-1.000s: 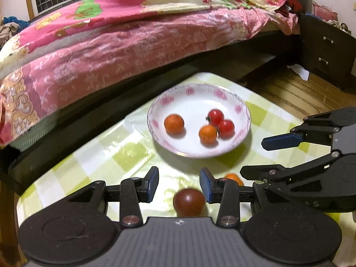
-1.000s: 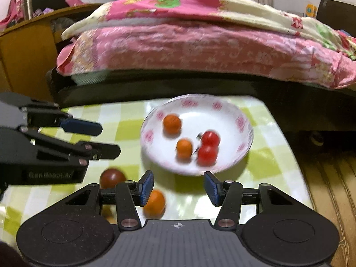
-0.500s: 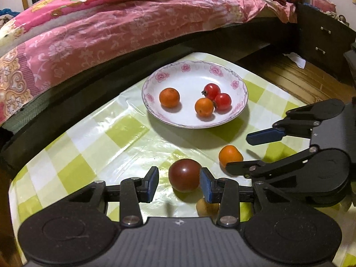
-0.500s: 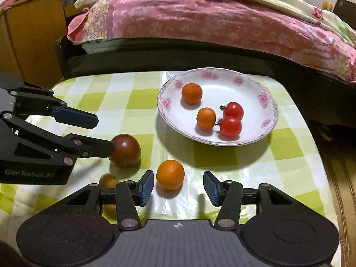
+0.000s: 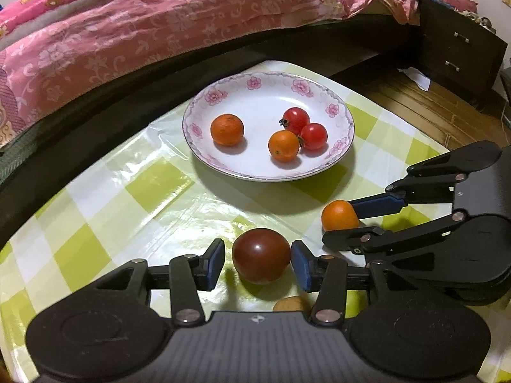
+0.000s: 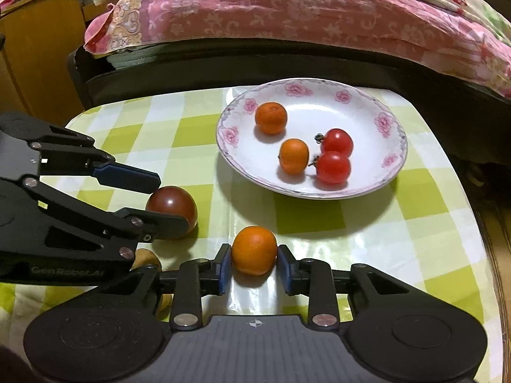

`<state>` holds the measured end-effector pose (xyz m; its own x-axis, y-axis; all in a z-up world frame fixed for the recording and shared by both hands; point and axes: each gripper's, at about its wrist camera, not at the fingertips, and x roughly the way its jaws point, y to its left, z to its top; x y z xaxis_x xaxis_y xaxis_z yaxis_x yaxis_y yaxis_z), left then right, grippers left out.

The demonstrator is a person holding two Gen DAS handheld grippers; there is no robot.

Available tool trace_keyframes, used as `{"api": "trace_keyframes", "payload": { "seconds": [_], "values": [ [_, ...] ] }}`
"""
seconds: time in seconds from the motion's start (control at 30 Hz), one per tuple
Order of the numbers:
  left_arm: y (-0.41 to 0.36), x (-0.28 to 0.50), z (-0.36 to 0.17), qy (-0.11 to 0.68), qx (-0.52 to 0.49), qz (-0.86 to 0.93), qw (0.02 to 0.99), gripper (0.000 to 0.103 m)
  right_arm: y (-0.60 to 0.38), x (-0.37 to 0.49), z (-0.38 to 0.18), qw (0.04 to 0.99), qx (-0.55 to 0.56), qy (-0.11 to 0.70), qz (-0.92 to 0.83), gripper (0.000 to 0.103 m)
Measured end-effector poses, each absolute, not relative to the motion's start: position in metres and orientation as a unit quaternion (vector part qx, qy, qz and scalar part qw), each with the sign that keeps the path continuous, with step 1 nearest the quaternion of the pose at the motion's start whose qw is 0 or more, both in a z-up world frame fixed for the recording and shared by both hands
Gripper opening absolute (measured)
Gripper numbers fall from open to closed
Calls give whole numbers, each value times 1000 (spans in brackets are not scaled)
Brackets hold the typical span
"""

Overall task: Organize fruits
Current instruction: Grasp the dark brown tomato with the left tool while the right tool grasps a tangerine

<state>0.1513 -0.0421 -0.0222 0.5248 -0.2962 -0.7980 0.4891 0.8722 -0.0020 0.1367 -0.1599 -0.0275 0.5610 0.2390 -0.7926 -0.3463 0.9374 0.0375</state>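
Note:
A dark red tomato (image 5: 260,260) lies on the green-checked tablecloth (image 5: 153,188) between the pads of my left gripper (image 5: 255,261). Its jaws are opening, and a gap shows at the left pad. To its right my right gripper (image 6: 254,261) is closing on a small orange fruit (image 6: 254,250), with both pads against its sides. The white flowered plate (image 5: 255,102) behind them holds two orange fruits and two red cherry tomatoes. A small brownish fruit (image 5: 292,304) lies just under my left gripper's body, partly hidden.
A bed with a pink quilt (image 5: 159,32) runs along the table's far side. A dark dresser (image 5: 463,54) stands on the wood floor at the right, and a wooden cabinet (image 6: 32,48) at the left. The table edge is close to the plate's right side.
Both grippers came down and forward toward the table. The dark tomato now sits between the left jaws. The right jaws closed in on the orange fruit.

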Motion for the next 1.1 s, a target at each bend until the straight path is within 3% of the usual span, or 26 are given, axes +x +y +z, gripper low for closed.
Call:
{"api": "trace_keyframes", "payload": {
  "seconds": [0.53, 1.1],
  "values": [
    [-47, 159, -39, 443, 108, -197, 868, 48, -151, 135, -23, 883, -68, 443, 139, 26],
    [-64, 149, -7, 440, 127, -127, 880, 47, -154, 129, -8, 888, -47, 441, 122, 26]
  ]
}}
